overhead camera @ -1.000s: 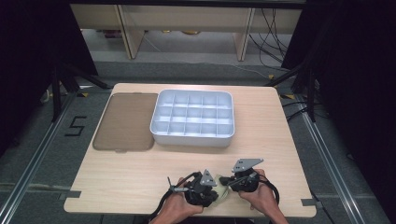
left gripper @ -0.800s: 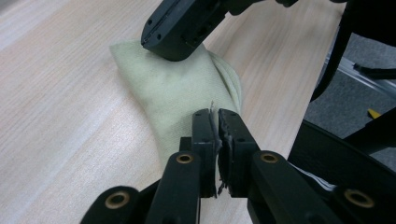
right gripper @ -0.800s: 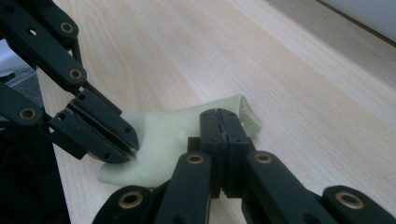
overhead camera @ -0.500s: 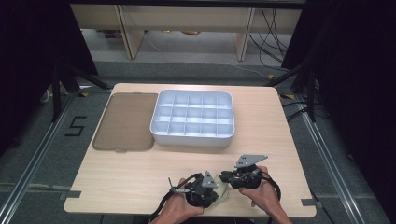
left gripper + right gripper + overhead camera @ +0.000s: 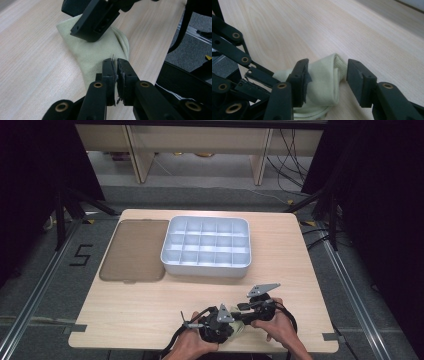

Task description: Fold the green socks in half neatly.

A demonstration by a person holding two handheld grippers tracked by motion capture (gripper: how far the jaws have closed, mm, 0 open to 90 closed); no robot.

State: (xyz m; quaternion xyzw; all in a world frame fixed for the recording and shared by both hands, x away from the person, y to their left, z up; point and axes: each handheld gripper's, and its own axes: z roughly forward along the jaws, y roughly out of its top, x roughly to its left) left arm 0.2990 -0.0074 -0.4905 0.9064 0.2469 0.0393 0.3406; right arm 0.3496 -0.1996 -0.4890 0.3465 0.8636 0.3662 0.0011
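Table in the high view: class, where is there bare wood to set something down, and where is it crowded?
Bare wood lies right of the white tray, along the near left below the brown lid, and between tray and grippers. Crowded: near edge, where the left gripper and right gripper meet over the pale sock.

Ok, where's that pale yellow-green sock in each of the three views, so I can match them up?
High view: the sock lies near the table's front edge, between the two hands, mostly hidden by the grippers.
Left gripper view: the sock runs from the centre up and left, the left gripper pinching it.
Right gripper view: the sock sits low at centre, between the open right gripper's jaws.
Shared landmark: the wooden table.
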